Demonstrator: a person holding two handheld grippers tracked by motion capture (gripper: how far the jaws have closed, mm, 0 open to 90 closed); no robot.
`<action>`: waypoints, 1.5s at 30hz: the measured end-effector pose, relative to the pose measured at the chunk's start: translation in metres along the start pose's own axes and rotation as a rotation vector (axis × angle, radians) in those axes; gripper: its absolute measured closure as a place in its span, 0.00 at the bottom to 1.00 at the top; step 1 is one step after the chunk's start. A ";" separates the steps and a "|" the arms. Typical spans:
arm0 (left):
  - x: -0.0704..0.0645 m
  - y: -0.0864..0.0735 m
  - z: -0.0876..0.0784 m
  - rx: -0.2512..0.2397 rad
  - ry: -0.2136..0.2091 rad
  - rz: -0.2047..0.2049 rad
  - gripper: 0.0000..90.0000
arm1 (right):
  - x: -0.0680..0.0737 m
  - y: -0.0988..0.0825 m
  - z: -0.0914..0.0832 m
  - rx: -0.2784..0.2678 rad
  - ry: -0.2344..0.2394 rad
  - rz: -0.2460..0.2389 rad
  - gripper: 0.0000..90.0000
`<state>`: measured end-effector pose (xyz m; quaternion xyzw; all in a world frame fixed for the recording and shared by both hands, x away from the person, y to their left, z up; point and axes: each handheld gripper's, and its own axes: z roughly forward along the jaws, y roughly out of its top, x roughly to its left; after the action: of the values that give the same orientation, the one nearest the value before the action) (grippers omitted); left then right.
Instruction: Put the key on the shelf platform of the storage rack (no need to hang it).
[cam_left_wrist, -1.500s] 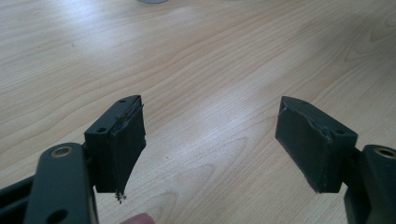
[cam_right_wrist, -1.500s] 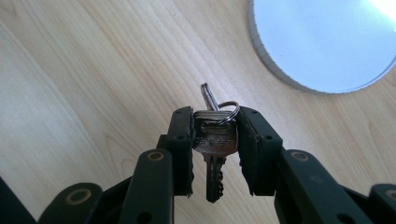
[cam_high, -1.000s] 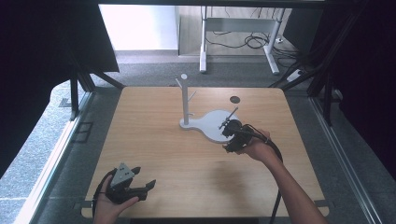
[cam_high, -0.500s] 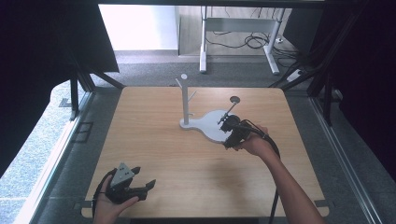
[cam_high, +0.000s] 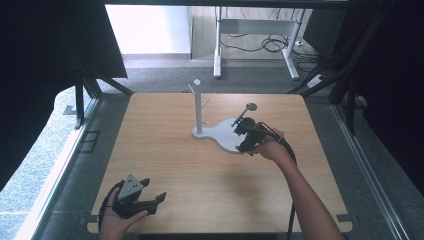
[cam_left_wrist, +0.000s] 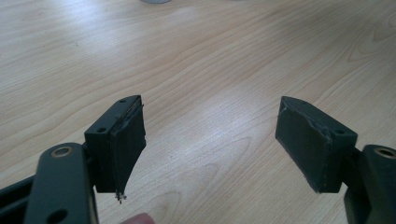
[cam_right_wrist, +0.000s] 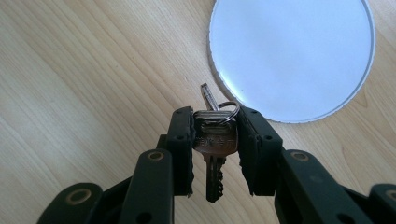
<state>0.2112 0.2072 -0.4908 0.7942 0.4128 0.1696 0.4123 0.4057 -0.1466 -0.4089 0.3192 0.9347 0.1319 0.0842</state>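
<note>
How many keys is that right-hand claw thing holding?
2, possibly more hidden. One key is clamped flat between the right gripper pads, blade down; a second key pokes up behind it on the same ring.

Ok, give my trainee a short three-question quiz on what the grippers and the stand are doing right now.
1. True or false: the right gripper is shut on the keys.
2. How do the jaws of the left gripper stand: A) wide apart, nothing between them; B) clamped on a key; C) closed on the stand's post?
3. Fill in: the white stand rests on the wooden ____.

Key: 1 true; 2 A; 3 table.
</note>
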 end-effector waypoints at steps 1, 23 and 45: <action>0.000 0.000 0.000 0.002 0.000 -0.001 0.27 | 0.000 0.001 0.001 0.003 -0.003 0.003 0.75; 0.000 0.000 0.001 0.005 0.001 0.000 0.27 | -0.010 0.006 0.003 -0.001 -0.007 0.025 0.75; 0.001 0.000 -0.001 -0.001 0.002 -0.001 0.27 | -0.027 0.023 0.011 0.005 -0.013 0.067 0.75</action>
<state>0.2113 0.2087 -0.4901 0.7937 0.4135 0.1702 0.4124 0.4425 -0.1435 -0.4106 0.3512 0.9233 0.1302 0.0848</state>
